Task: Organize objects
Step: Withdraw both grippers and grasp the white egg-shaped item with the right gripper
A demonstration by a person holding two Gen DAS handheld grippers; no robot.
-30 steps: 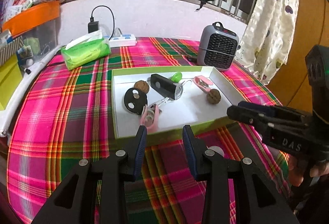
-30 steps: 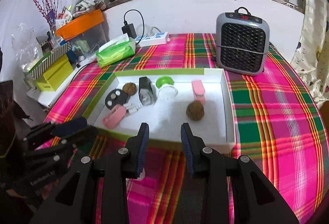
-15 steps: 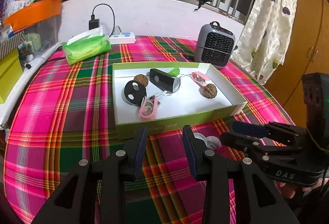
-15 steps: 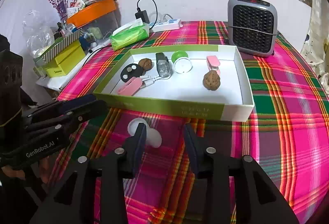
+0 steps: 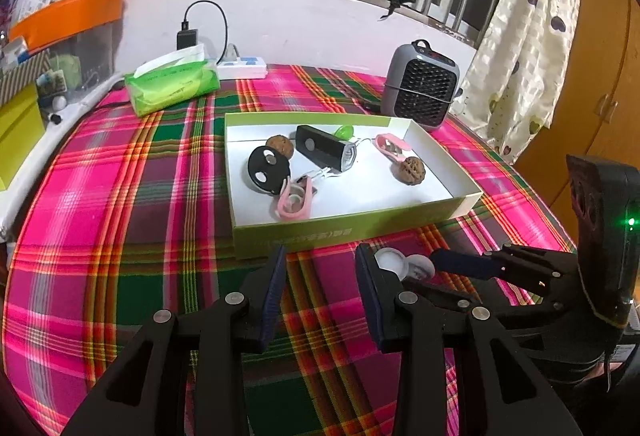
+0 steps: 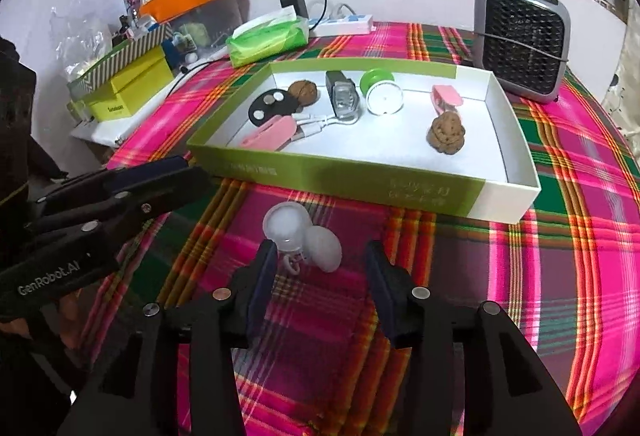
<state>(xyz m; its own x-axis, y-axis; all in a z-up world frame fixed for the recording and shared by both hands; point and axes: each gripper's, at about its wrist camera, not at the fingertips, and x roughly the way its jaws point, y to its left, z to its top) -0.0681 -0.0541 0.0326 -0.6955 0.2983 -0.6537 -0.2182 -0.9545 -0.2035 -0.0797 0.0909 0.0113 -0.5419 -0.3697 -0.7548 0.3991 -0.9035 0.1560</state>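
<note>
A green and white box [image 6: 516, 140] [image 5: 468, 192] holds two walnuts [image 6: 446, 128], a black bike light [image 6: 342, 96], a black disc [image 6: 268, 106], a green-white round case [image 6: 380, 92] and pink clips [image 6: 272, 132]. A small open clear capsule case [image 6: 300, 236] lies on the cloth in front of the box, also in the left wrist view [image 5: 404, 262]. My right gripper [image 6: 320, 276] is open, just short of the case. My left gripper [image 5: 320, 284] is open and empty, to its left.
A grey heater [image 6: 520, 36] stands behind the box on the right. A green tissue pack [image 6: 268, 40], a power strip [image 6: 340, 24] and yellow and orange boxes [image 6: 128, 88] line the back left. The plaid cloth [image 6: 580, 276] drops away at the right.
Both grippers have pulled back from over the box toward the near side. The clear capsule case has come into view between them. The right gripper's jaws have widened.
</note>
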